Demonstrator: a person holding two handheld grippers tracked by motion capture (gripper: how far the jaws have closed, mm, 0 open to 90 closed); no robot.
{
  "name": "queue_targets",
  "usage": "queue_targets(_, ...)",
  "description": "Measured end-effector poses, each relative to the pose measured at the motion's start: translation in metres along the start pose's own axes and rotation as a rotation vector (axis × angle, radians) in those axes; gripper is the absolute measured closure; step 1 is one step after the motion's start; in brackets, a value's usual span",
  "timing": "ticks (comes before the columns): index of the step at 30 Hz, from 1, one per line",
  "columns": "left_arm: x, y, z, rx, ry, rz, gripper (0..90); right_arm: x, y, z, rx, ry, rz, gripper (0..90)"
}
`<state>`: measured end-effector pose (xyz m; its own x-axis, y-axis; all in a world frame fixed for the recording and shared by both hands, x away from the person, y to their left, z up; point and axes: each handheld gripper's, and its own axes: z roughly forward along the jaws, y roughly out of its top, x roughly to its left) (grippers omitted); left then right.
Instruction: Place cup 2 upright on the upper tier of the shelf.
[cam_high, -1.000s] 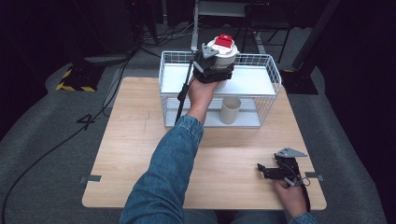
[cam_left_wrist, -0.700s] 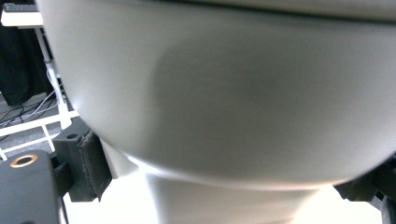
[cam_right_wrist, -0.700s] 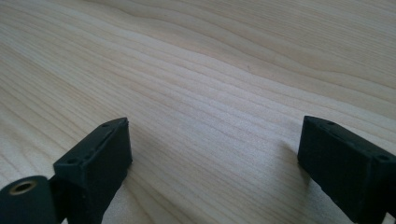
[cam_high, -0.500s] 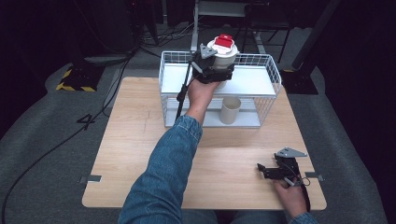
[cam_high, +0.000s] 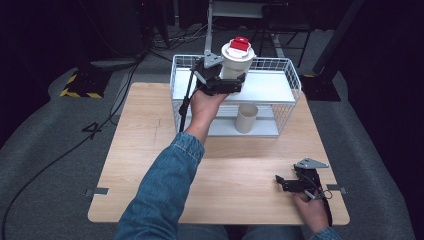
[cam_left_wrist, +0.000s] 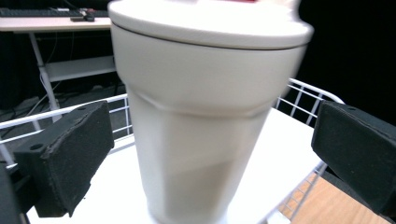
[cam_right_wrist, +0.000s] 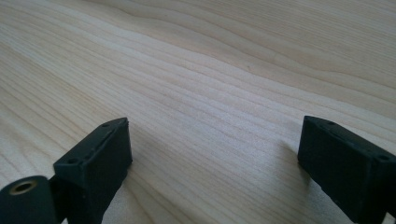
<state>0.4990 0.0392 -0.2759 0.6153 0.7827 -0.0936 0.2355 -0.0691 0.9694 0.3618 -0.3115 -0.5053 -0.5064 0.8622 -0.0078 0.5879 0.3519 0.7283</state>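
The tall white cup (cam_left_wrist: 205, 116) stands on the wire rack's (cam_high: 287, 82) top shelf at twelve o'clock, between the left tool's (cam_high: 222, 82) wide jaws, untouched. A sideways nudge could tip it off. The right tool (cam_high: 295, 182) rests wide on the counter (cam_high: 145, 150).

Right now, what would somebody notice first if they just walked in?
Probably the big white cup with its red-topped lid, standing on the top shelf of the white wire rack between the open left gripper. Next, the small cup on the lower shelf, and the right gripper resting low over the wooden table.
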Motion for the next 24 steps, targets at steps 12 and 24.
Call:
queue_targets(12,-0.011,-0.003,-0.064,-0.013,-0.011,0.036,0.0,0.0,0.0,0.0,0.001,0.001,-0.001,10.2)
queue_targets(24,-0.005,-0.03,-0.115,0.008,0.02,0.033,0.0,0.0,0.0,0.0,0.002,0.0,-0.002,10.3)
